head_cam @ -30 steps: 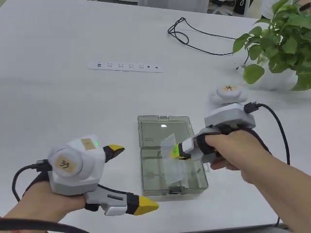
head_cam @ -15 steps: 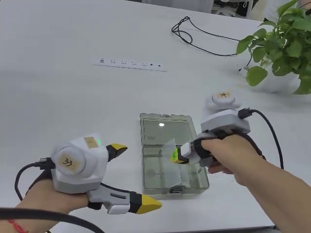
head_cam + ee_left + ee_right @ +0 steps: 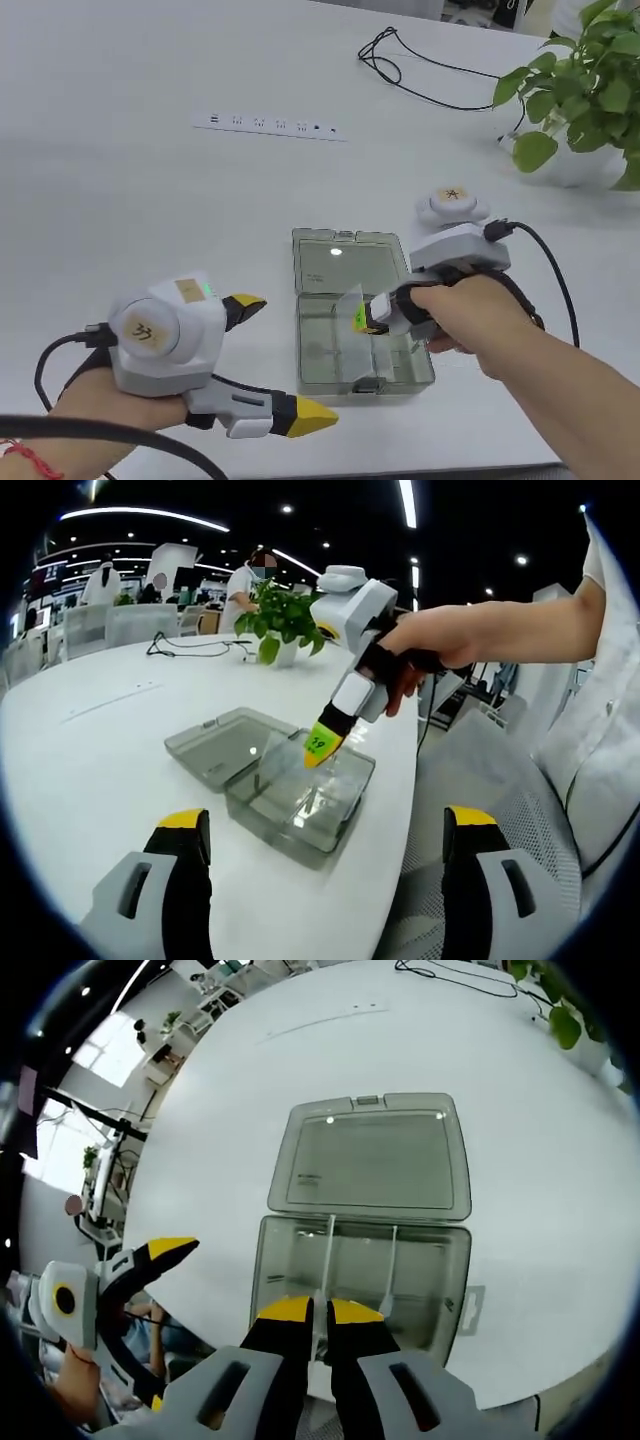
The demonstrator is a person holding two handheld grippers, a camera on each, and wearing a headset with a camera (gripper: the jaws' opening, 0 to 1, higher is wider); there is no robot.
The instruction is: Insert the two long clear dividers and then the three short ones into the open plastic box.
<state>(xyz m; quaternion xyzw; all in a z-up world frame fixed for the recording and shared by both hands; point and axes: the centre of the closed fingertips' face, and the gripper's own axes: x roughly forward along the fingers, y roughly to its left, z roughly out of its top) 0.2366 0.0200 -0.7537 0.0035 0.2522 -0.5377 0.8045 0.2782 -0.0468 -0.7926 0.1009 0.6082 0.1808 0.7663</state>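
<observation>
**Right gripper and divider over the tray.** The right gripper (image 3: 318,1308) is shown with its jaws clenched on the near end of a clear divider (image 3: 326,1260). The divider is seen edge-on and runs straight forward from the jaw tips. It is held roughly upright in the tray of the open plastic box (image 3: 262,1270). Its long axis is laid across the tray, from the front wall towards the hinged lid (image 3: 370,1160). A second clear divider (image 3: 390,1265) is seen standing parallel, just beside it to the right. Whether the held divider is seated in its wall slots cannot be told. The left gripper (image 3: 280,358) is held released and empty, left of the box and apart from it. The right gripper is judged the nearer, and a downward press along the slots is expected.
</observation>
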